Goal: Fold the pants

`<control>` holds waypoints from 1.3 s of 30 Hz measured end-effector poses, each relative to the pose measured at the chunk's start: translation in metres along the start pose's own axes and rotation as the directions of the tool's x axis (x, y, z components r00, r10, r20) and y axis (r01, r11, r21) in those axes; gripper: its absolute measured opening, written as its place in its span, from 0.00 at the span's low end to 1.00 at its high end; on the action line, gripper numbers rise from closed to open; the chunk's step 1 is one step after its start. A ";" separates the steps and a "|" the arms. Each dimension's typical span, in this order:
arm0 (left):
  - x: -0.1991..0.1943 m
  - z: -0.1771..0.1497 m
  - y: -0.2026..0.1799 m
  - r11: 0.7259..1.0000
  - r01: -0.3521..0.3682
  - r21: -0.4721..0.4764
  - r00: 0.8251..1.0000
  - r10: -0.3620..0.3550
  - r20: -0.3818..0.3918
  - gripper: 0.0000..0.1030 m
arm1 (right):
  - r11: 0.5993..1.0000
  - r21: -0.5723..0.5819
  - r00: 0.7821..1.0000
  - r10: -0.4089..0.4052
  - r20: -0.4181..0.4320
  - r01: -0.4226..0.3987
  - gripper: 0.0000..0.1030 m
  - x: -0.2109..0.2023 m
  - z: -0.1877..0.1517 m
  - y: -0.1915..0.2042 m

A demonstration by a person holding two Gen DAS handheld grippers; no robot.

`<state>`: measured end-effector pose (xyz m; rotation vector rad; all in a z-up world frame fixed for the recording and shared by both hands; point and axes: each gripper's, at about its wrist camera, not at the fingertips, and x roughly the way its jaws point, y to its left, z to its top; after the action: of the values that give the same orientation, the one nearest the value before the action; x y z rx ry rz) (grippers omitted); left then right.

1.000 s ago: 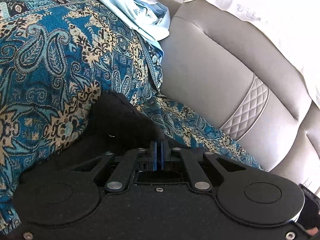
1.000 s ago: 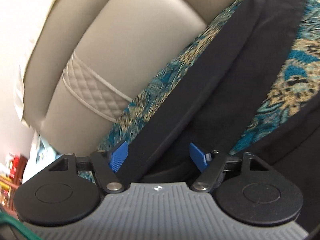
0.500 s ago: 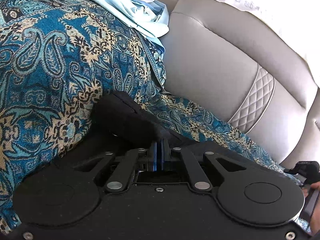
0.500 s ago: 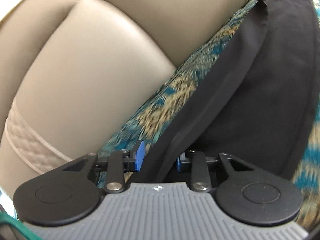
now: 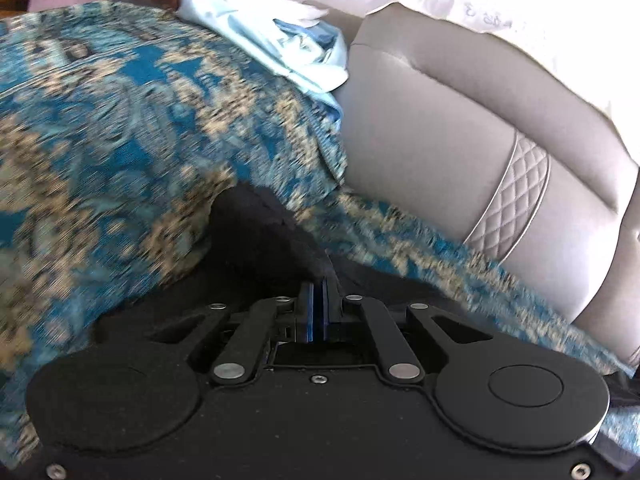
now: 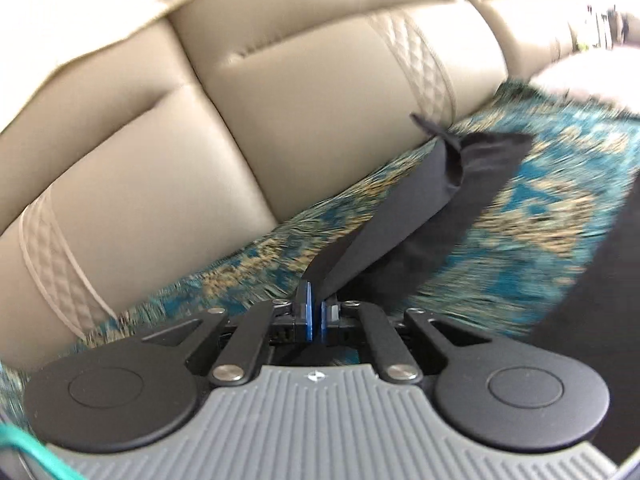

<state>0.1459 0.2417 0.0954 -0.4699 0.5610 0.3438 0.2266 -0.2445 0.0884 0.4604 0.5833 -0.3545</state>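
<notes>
On the sofa seat: one teal and gold patterned throw (image 5: 120,128) covers the cushion, with one pair of black pants (image 6: 432,216) lying on it
Count of grippers: two, one per hand, both with blue pads
Count of garments: one pair of black pants; one pale blue cloth (image 5: 288,52) bunched at the far end of the throw against the sofa back
Count of sofa parts seen: one beige leather sofa back (image 6: 248,92) with quilted strips; one white cloth (image 5: 520,16) draped over its top in the left view
Left gripper (image 5: 318,312): jaws drawn together on a bunched fold of the black pants, which rises as a dark hump just ahead of the pads
Right gripper (image 6: 316,314): pads pressed together on an edge of the pants
Pants relative to right gripper: the cloth runs from the pads up and to the right as a taut, narrow band, its far end crumpled near the foot of the sofa back
Pants relative to left gripper: fabric lies directly in front of and under the fingers, resting on the throw
Far right of right view: a further stretch of black fabric (image 6: 592,304) lies on the throw, blurred
</notes>
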 end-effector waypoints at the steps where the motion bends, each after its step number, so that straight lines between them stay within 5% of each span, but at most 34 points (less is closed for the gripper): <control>1: -0.005 -0.004 0.002 1.000 -0.012 0.008 1.000 0.012 -0.008 0.05 | 1.000 -0.016 1.000 -0.003 0.006 0.003 0.07 -0.014 -0.009 -0.007; 9: -0.039 -0.024 0.016 0.974 -0.185 0.127 0.983 0.183 0.023 0.01 | 0.996 -0.081 0.999 -0.028 0.026 0.030 0.05 -0.090 -0.068 -0.050; 14: -0.040 -0.030 0.032 0.980 -0.140 0.139 0.987 0.150 -0.063 0.03 | 0.994 -0.104 0.999 -0.037 0.000 0.037 0.05 -0.110 -0.093 -0.070; 16: -0.046 -0.033 0.038 0.994 -0.055 0.094 0.994 0.064 -0.090 0.09 | 0.991 -0.127 0.999 -0.037 -0.001 0.037 0.05 -0.114 -0.100 -0.073; 18: -0.051 -0.035 0.043 0.998 -0.003 0.062 0.996 0.009 -0.089 0.29 | 0.988 -0.149 0.999 -0.033 0.004 0.033 0.06 -0.119 -0.106 -0.075; 24: -0.048 -0.029 0.047 0.996 0.030 0.084 0.997 -0.023 -0.080 0.68 | 0.983 -0.180 0.999 -0.030 0.012 0.032 0.06 -0.117 -0.112 -0.076; 33: 0.017 -0.014 0.046 0.996 0.040 0.081 0.994 -0.031 -0.108 0.78 | 0.968 -0.251 0.999 -0.022 0.029 0.028 0.06 -0.109 -0.126 -0.078; 37: 0.030 -0.012 0.053 0.999 0.038 -0.032 0.994 -0.041 -0.099 0.72 | 0.964 -0.267 0.999 0.022 0.049 -0.008 0.08 -0.108 -0.129 -0.084; 39: 0.030 -0.009 0.048 0.999 -0.041 -0.007 0.996 0.040 -0.078 0.10 | 0.972 -0.231 0.998 0.045 0.051 -0.032 0.08 -0.109 -0.130 -0.088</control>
<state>0.1451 0.2828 0.0559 -0.4822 0.6460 0.3681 0.0456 -0.2319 0.0298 0.2371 0.5522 -0.2575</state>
